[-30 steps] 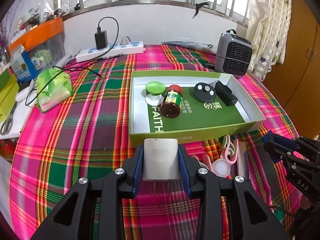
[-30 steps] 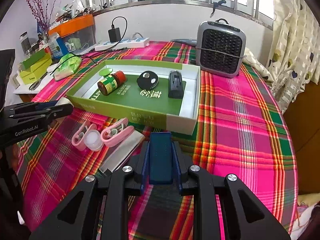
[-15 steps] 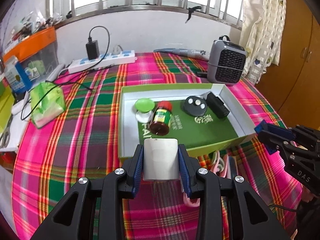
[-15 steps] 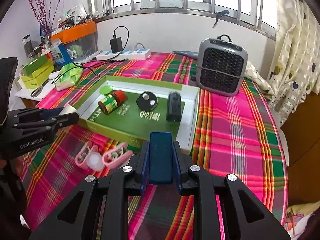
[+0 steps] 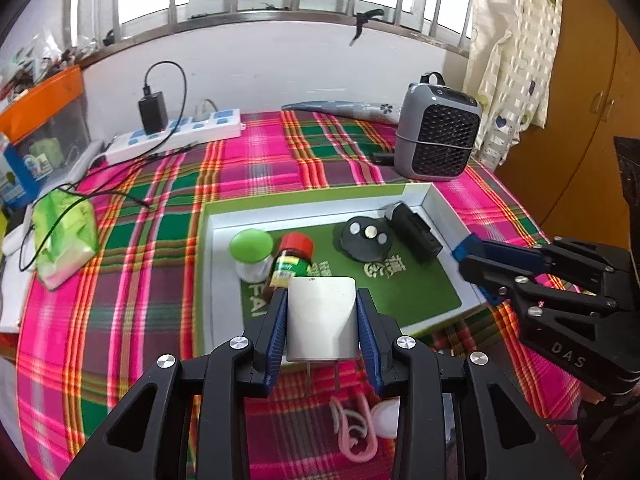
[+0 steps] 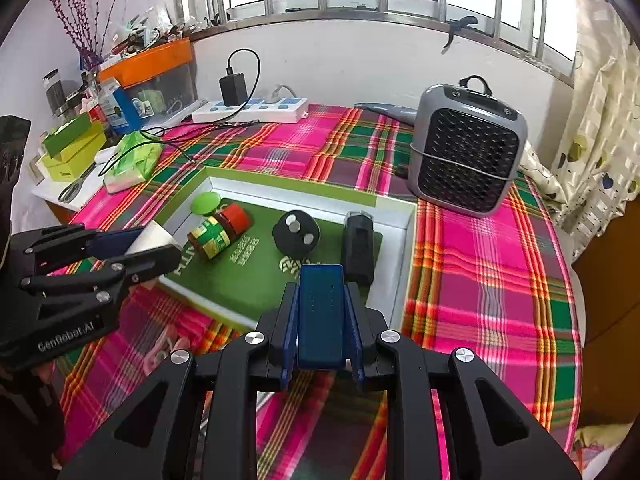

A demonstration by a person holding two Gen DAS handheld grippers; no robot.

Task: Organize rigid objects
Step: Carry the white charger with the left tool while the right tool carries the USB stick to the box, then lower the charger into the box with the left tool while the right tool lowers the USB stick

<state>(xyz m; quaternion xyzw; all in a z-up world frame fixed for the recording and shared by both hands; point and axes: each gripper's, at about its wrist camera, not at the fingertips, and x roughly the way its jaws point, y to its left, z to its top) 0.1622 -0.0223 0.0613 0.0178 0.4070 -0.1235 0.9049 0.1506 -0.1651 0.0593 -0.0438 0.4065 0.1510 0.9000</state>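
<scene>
A white plug adapter [image 5: 322, 318] is clamped between the pads of the left gripper [image 5: 322, 322], held over the near edge of the green box [image 5: 304, 196]. A dark blue block [image 6: 321, 316] is pinched tight in the right gripper [image 6: 321, 320], poised over the box's near right corner, near the black case [image 6: 359, 244].

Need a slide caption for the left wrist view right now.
Left gripper grips a white plug adapter above the green tray; right gripper holds a blue block beside it.
</scene>
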